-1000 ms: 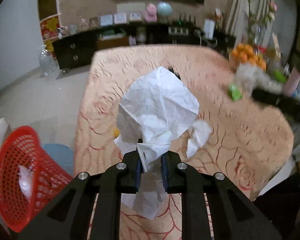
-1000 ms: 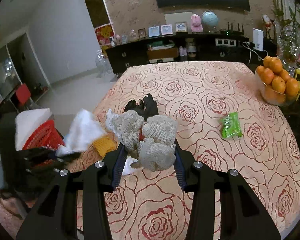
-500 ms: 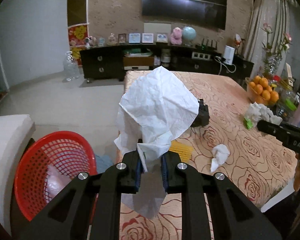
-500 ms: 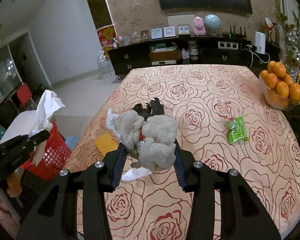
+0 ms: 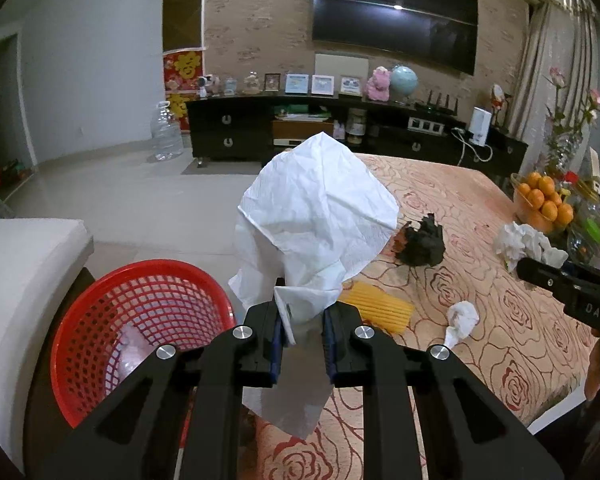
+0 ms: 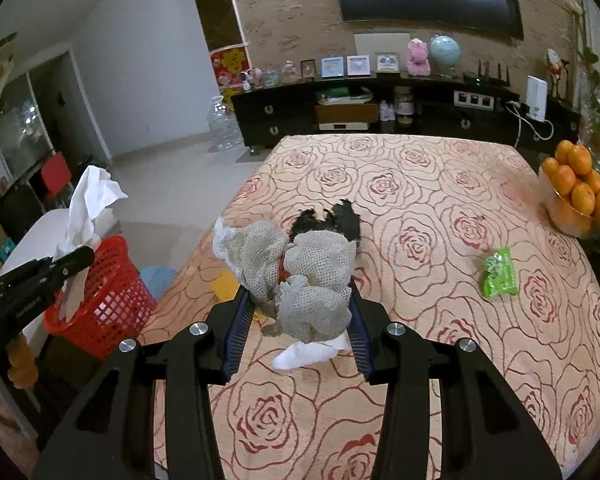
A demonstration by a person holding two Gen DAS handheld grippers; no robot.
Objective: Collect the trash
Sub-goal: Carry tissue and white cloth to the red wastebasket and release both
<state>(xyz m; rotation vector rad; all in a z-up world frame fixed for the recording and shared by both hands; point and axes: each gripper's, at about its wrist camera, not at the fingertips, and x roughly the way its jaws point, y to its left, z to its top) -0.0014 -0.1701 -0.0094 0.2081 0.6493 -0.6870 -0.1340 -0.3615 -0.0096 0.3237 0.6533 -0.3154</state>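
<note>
Only "DAS" legible, possibly partial; left gripper jaws clamp tissue, right gripper jaws clamp mesh wad.

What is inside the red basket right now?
Through the mesh of the red basket, one pale crumpled piece shows near the bottom. The rest of the inside is hidden by the left gripper and the white tissue it holds.

Your white tissue hangs over a red mesh basket; the worktop wears peach cloth with red rose outlines.
</note>
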